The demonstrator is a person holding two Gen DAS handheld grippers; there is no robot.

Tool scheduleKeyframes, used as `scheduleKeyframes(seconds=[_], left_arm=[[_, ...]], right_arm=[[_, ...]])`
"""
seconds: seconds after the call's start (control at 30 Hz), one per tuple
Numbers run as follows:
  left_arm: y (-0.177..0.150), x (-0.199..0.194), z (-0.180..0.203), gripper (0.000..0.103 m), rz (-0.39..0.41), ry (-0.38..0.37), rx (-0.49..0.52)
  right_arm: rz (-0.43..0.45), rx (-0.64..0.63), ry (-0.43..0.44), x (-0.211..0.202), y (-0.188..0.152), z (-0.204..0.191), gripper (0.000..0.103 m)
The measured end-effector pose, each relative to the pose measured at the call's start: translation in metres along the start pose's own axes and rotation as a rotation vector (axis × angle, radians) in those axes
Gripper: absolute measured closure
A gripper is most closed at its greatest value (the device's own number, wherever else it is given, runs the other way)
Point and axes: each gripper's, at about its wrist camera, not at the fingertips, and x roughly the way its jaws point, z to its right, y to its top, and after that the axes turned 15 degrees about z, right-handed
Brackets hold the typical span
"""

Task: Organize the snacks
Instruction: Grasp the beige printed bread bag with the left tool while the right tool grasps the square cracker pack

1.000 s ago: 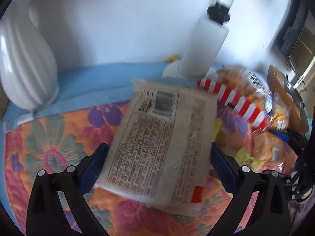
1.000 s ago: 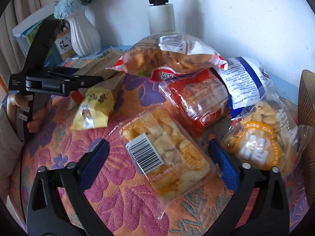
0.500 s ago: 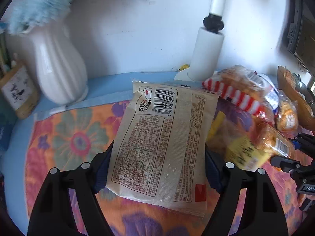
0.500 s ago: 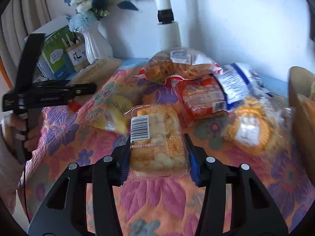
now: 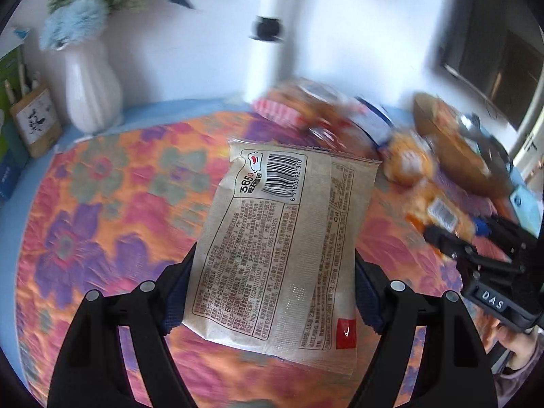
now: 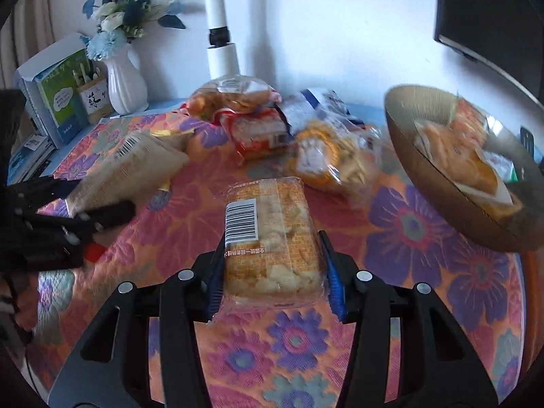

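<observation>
Two packets are off the cloth at once, one in each tool, and the move ahead turns on where the bowl lies from them.

On the left, the left gripper (image 5: 272, 292) is clenched on a beige packet (image 5: 282, 244), its blue pads pressing both long edges. The packet's long axis runs away from the tool toward the far side, barcode end farthest, above the flowered cloth (image 5: 102, 210). From the right wrist view this same packet (image 6: 136, 166) hangs at the left of the scene, well apart from the bowl.

In the middle, the right gripper (image 6: 272, 272) is clamped on a clear pack of orange biscuits (image 6: 272, 238), also lengthwise along the fingers, barcode up, lifted clear of the cloth.

Beyond it a loose heap of snack bags (image 6: 272, 122) lies on the far side of the table.

At the far right stands the wooden bowl (image 6: 442, 183), already holding some packs. It lies to the right of both tools, and the right hand is plainly the nearer, so its biscuits would likely go in first with a swing rightward; the left packet would have to cross the whole table.
</observation>
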Motion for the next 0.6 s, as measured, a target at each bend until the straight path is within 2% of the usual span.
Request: scheduleKeyframes(seconds=[0.13, 0.27, 0.4, 0.5, 0.53, 0.57, 0.6], left_arm=[[-0.011, 0.005, 0.031, 0.025, 0.000, 0.025, 0.099], [-0.016, 0.017, 0.044, 0.025, -0.017, 0.017, 0.117], [-0.020, 0.028, 0.049, 0.025, -0.032, 0.003, 0.119], [-0.024, 0.034, 0.050, 0.020, -0.039, 0.001, 0.125], [-0.024, 0.035, 0.050, 0.019, -0.034, 0.005, 0.130], [-0.026, 0.038, 0.050, 0.017, -0.039, 0.010, 0.141], [-0.027, 0.041, 0.051, 0.013, -0.042, 0.019, 0.150]], right_arm=[[-0.028, -0.003, -0.012, 0.001, -0.008, 0.008, 0.051], [-0.039, 0.023, 0.005, 0.006, -0.012, 0.014, 0.047], [-0.058, 0.024, 0.027, 0.012, -0.015, 0.014, 0.029], [-0.080, 0.013, 0.024, 0.018, -0.016, 0.011, 0.029], [-0.076, 0.005, 0.022, 0.018, -0.016, 0.010, 0.030], [-0.068, -0.002, 0.022, 0.016, -0.016, 0.008, 0.048], [-0.059, -0.002, 0.024, 0.015, -0.015, 0.008, 0.055]])
